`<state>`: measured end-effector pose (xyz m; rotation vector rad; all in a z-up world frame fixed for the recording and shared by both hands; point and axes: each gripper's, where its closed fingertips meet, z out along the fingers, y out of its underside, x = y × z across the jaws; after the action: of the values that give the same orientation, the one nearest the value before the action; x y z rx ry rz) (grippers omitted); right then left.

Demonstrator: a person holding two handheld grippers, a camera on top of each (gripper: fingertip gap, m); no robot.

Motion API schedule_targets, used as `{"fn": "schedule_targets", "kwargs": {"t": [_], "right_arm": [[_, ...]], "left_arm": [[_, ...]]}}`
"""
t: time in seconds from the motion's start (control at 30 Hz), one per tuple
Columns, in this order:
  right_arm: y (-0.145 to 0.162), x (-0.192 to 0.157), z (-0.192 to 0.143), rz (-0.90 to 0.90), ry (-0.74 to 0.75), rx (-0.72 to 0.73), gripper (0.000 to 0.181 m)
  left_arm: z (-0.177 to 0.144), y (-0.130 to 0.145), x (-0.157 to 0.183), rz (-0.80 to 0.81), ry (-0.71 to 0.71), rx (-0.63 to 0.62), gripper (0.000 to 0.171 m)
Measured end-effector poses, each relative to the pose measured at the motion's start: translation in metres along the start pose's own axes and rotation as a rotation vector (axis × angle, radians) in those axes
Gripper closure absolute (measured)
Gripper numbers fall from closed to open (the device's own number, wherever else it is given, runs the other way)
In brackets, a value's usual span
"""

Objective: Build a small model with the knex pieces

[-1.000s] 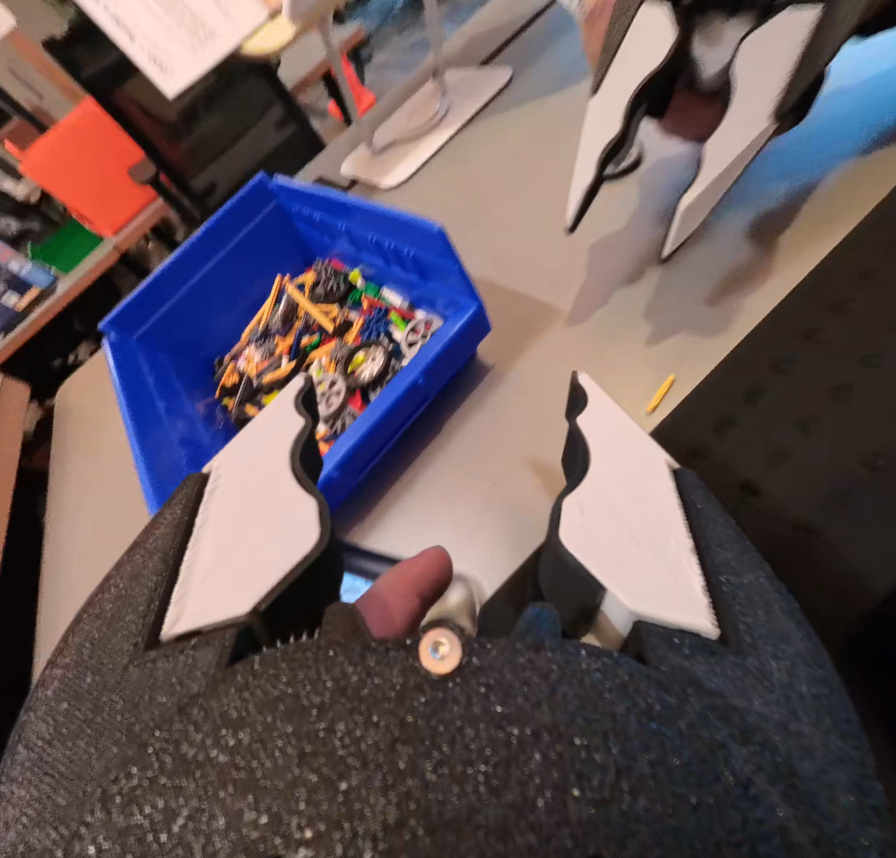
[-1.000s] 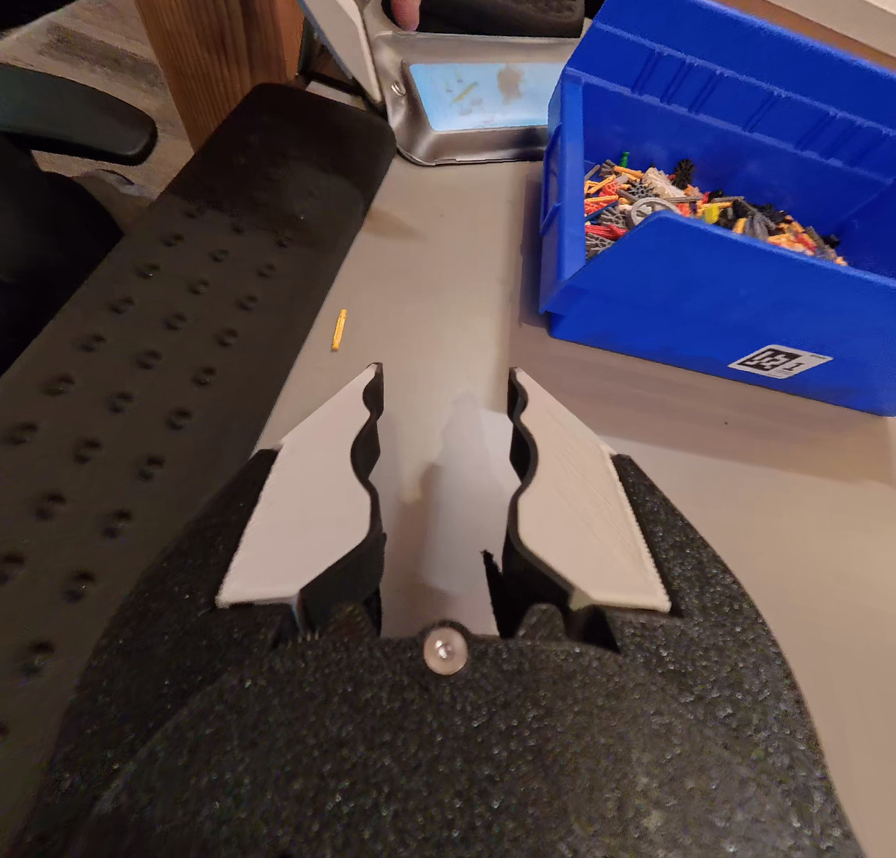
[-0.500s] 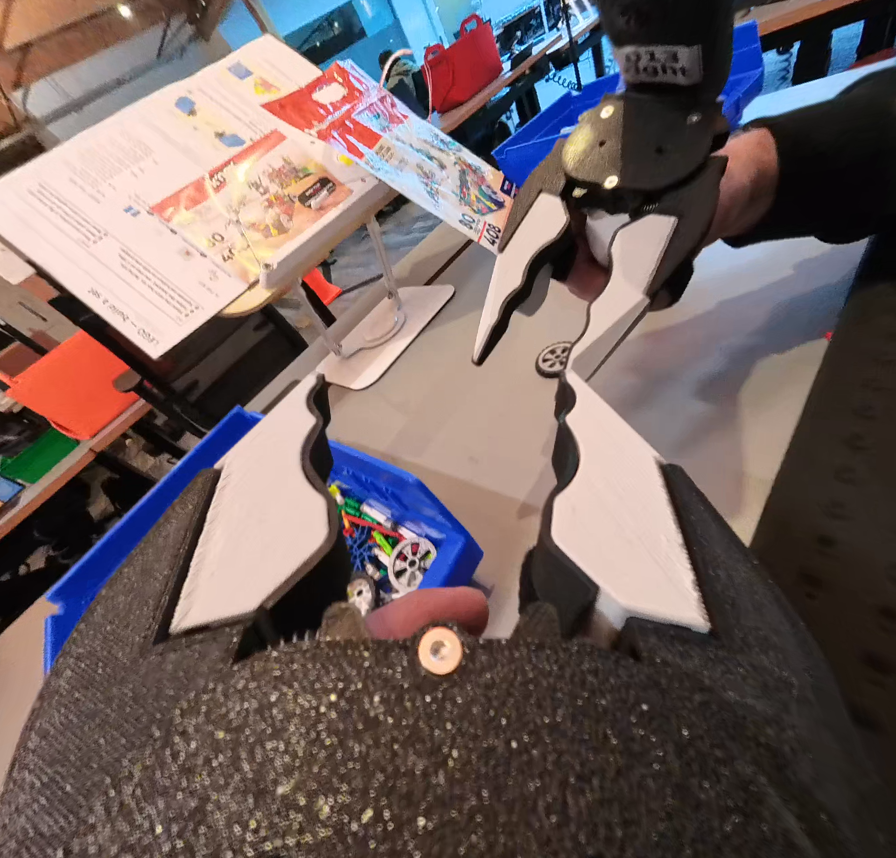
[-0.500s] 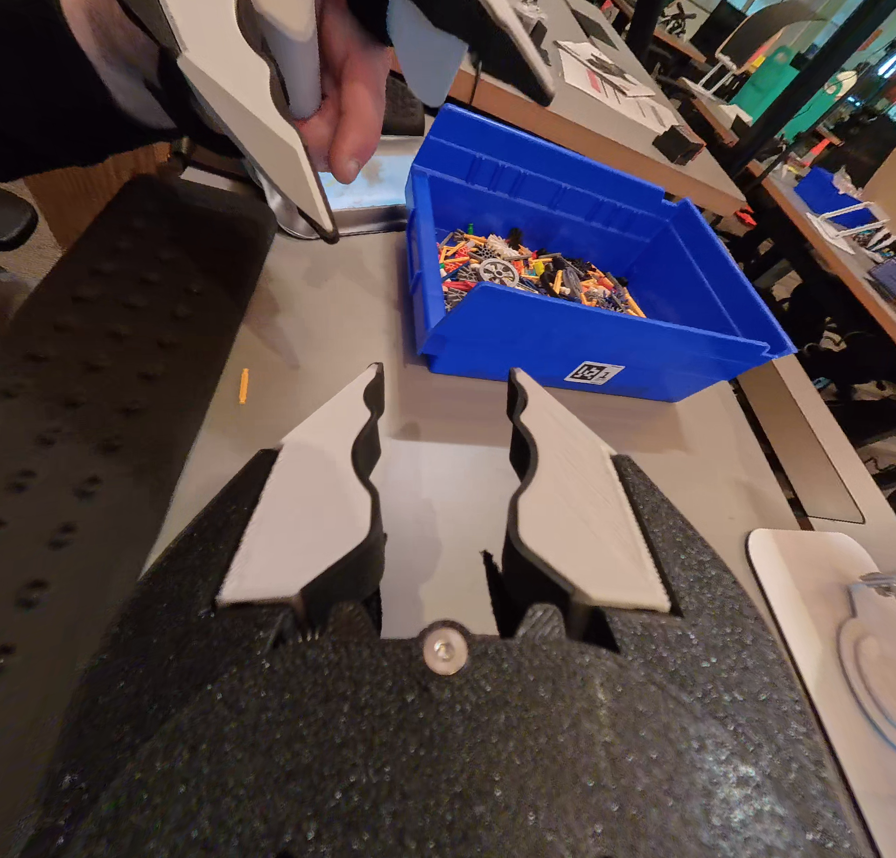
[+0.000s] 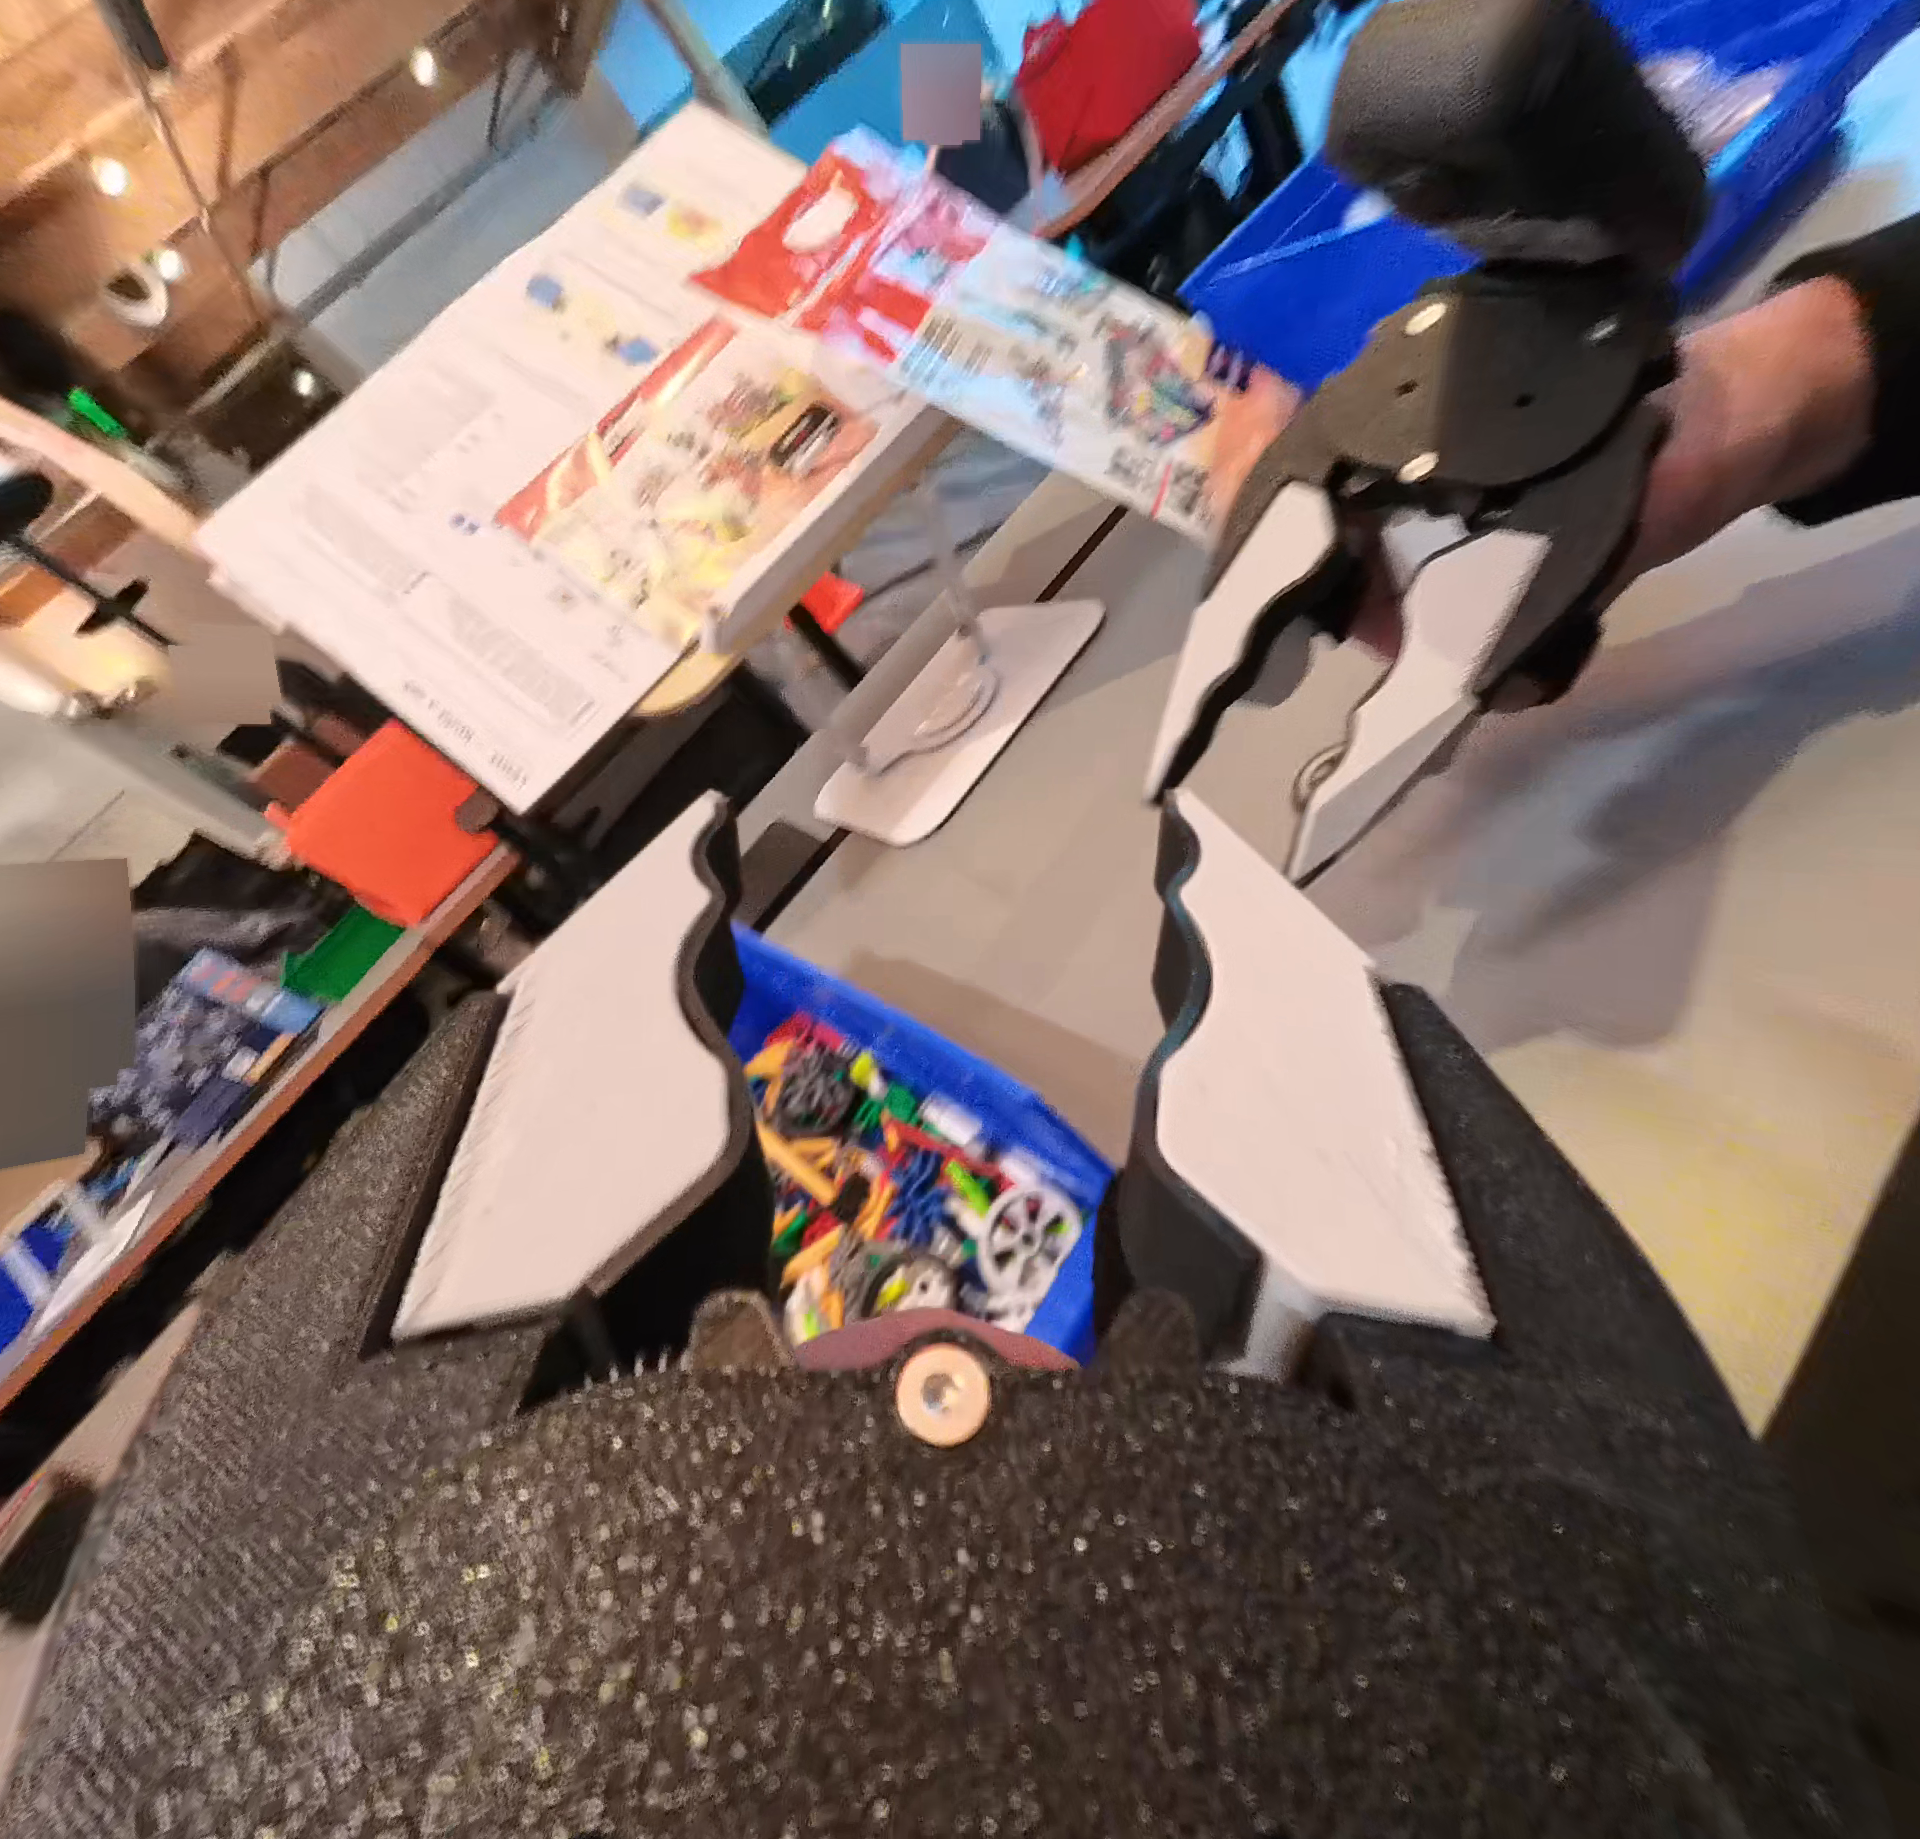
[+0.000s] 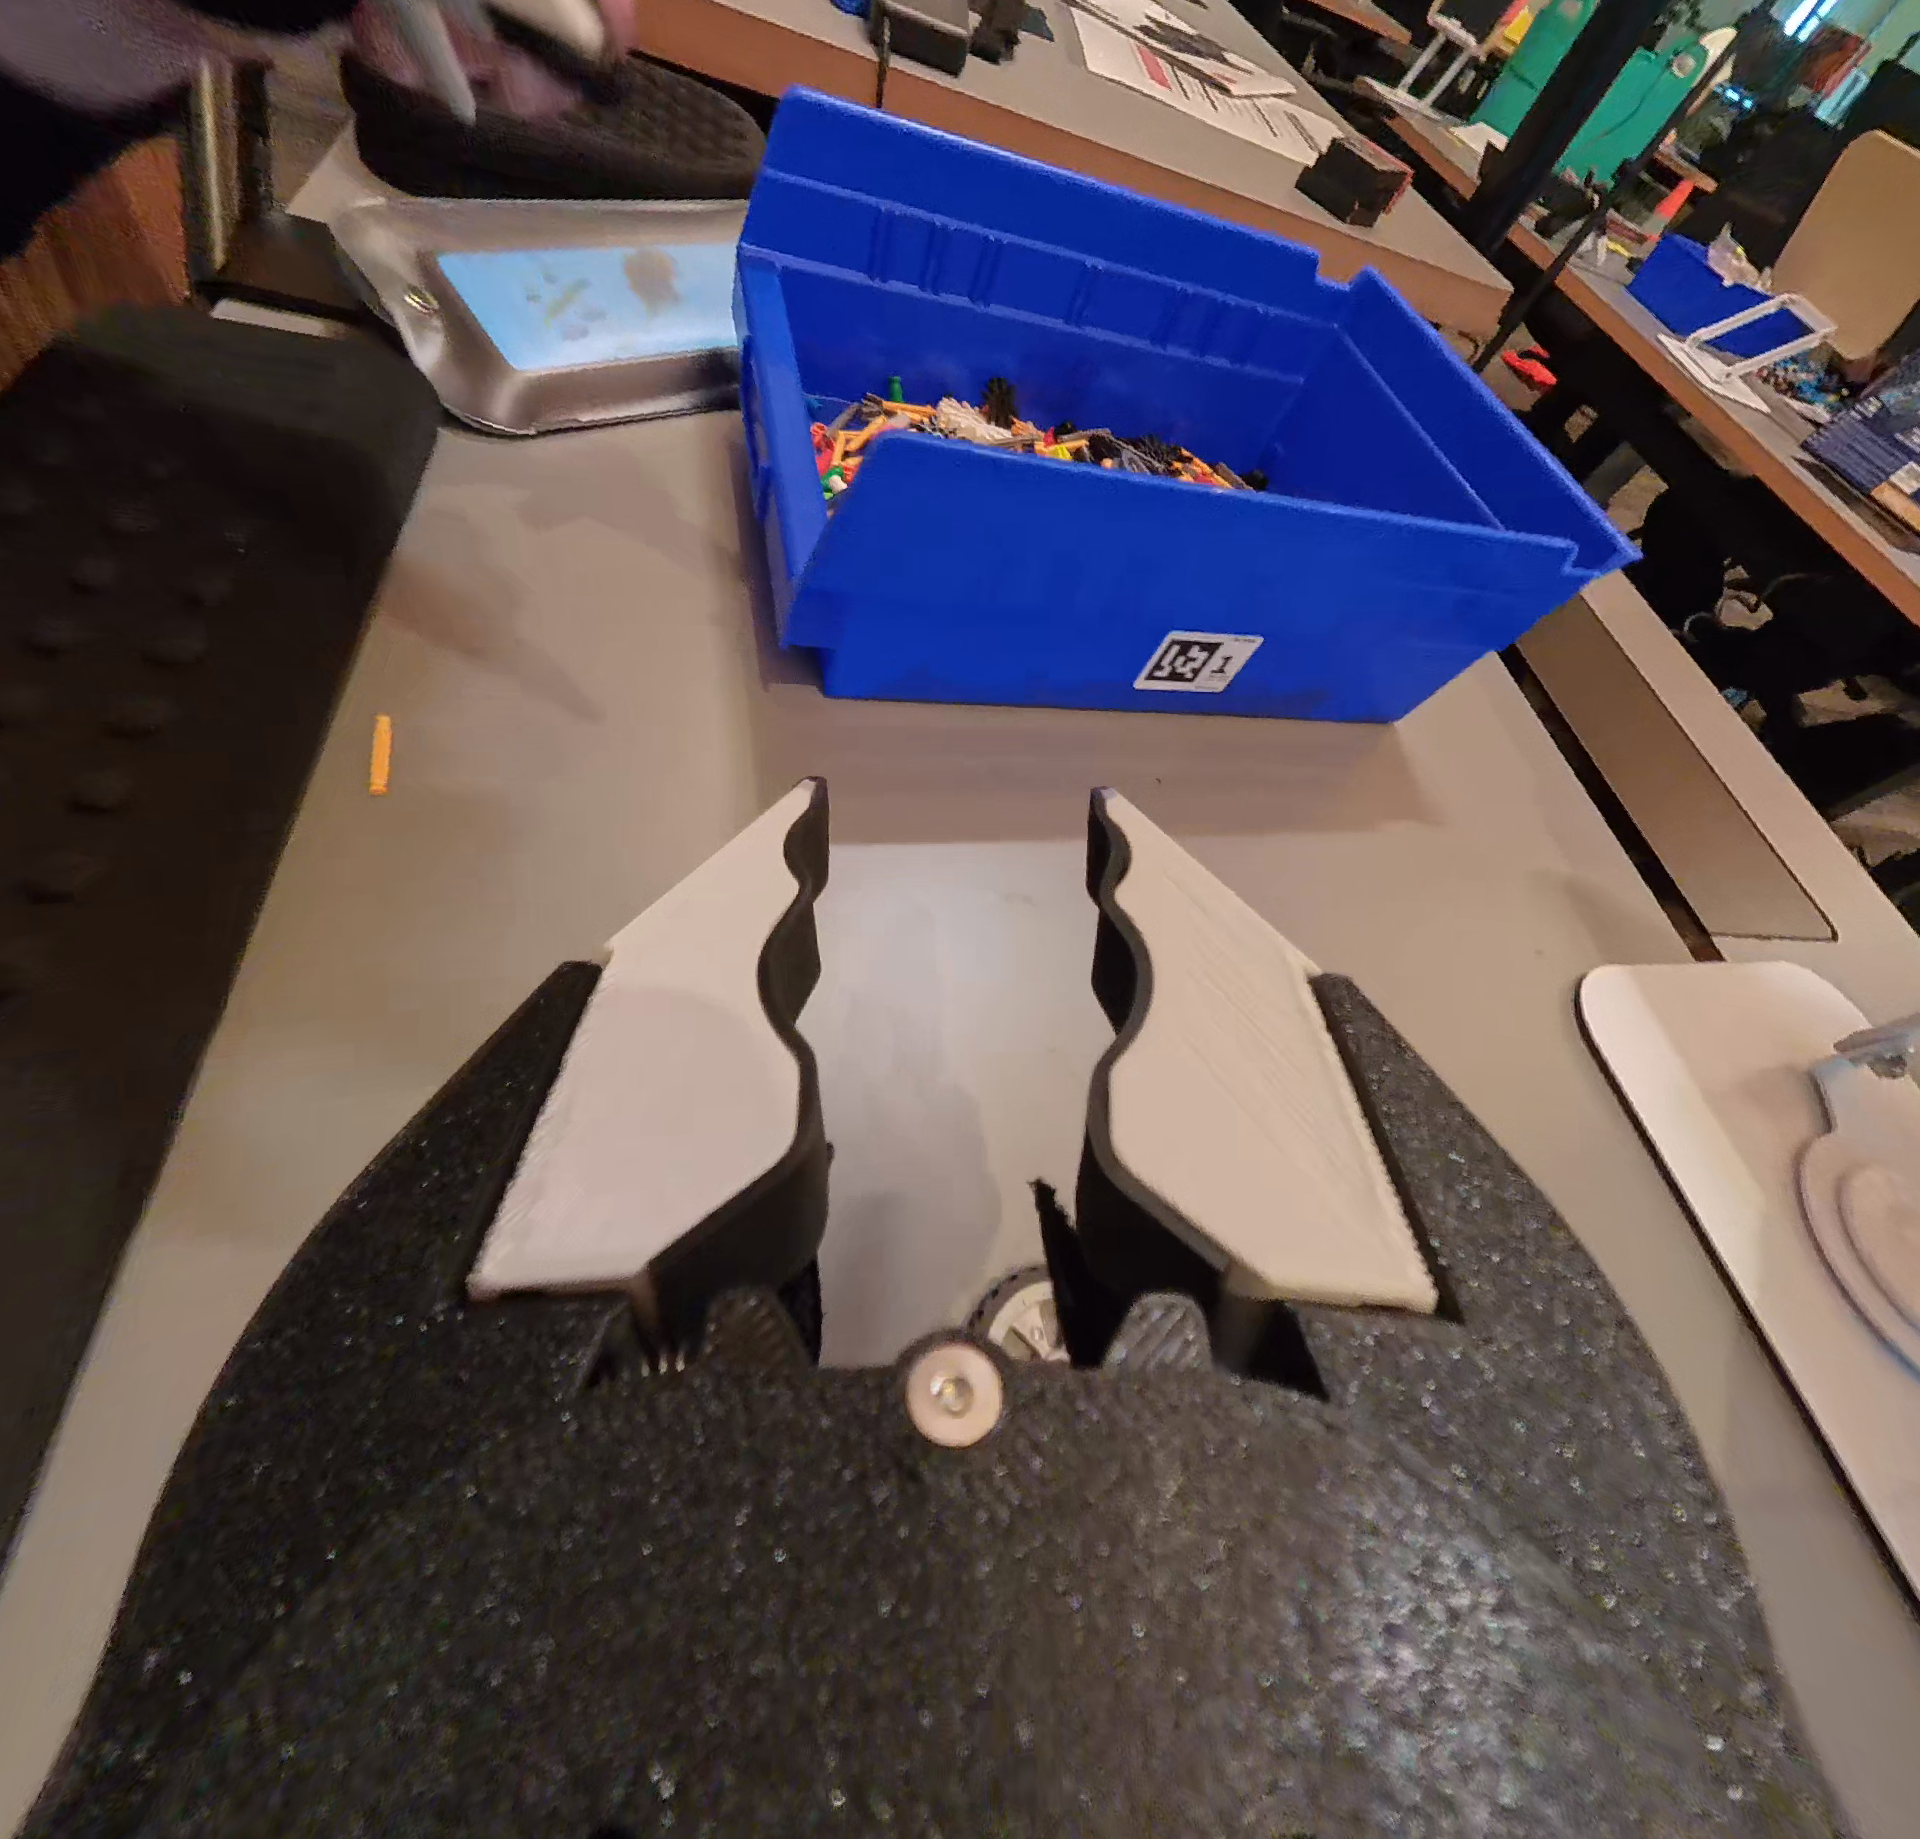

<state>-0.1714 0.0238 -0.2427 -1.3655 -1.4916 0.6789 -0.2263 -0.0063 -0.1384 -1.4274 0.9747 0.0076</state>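
Workshop: long worktables (image 6: 582, 646), parts bins (image 6: 1143, 584)

A blue bin (image 6: 1143, 584) of mixed colourful small parts (image 6: 1039, 433) sits on a grey table (image 6: 582, 646); a small yellow stick (image 6: 381, 753) lies apart near a black mat (image 6: 156, 646).

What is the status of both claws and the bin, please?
Left claw open, empty, above blue bin. Right claw open, empty, over table. Bin holds toy parts.

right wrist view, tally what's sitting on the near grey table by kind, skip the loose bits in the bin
blue bin: 1
metal tray: 1
yellow rod: 1
wheel: 1
white stand base: 1
black mat: 1
total: 6
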Motion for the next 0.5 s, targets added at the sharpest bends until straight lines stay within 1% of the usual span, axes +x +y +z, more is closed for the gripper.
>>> {"fn": "schedule_targets", "kwargs": {"t": [0.07, 0.13, 0.17, 0.27, 0.33, 0.4, 0.47, 0.5], "right_arm": [[0.002, 0.001, -0.001, 0.02, -0.003, 0.008, 0.131], [0.004, 0.002, 0.0, 0.028, -0.004, 0.004, 0.131], [0.006, 0.001, 0.001, 0.027, -0.005, -0.005, 0.131], [0.01, -0.002, 0.005, 0.022, -0.018, -0.021, 0.131], [0.012, -0.006, 0.007, 0.022, -0.029, -0.029, 0.131], [0.014, -0.008, 0.008, 0.022, -0.037, -0.036, 0.131], [0.013, -0.01, 0.009, 0.026, -0.048, -0.032, 0.131], [0.012, -0.011, 0.01, 0.028, -0.052, -0.031, 0.131]], "left_arm": [[-0.004, 0.014, -0.02, 0.002, -0.029, -0.1, 0.093], [-0.008, 0.022, -0.044, 0.028, -0.088, -0.149, 0.093], [-0.009, 0.027, -0.053, 0.025, -0.094, -0.184, 0.093], [-0.012, 0.049, -0.083, 0.049, -0.136, -0.311, 0.093], [-0.012, 0.065, -0.093, 0.058, -0.114, -0.398, 0.092], [-0.011, 0.086, -0.099, 0.048, -0.063, -0.505, 0.093], [-0.007, 0.102, -0.113, 0.078, -0.072, -0.567, 0.094], [-0.004, 0.109, -0.114, 0.065, -0.045, -0.592, 0.094]]}}
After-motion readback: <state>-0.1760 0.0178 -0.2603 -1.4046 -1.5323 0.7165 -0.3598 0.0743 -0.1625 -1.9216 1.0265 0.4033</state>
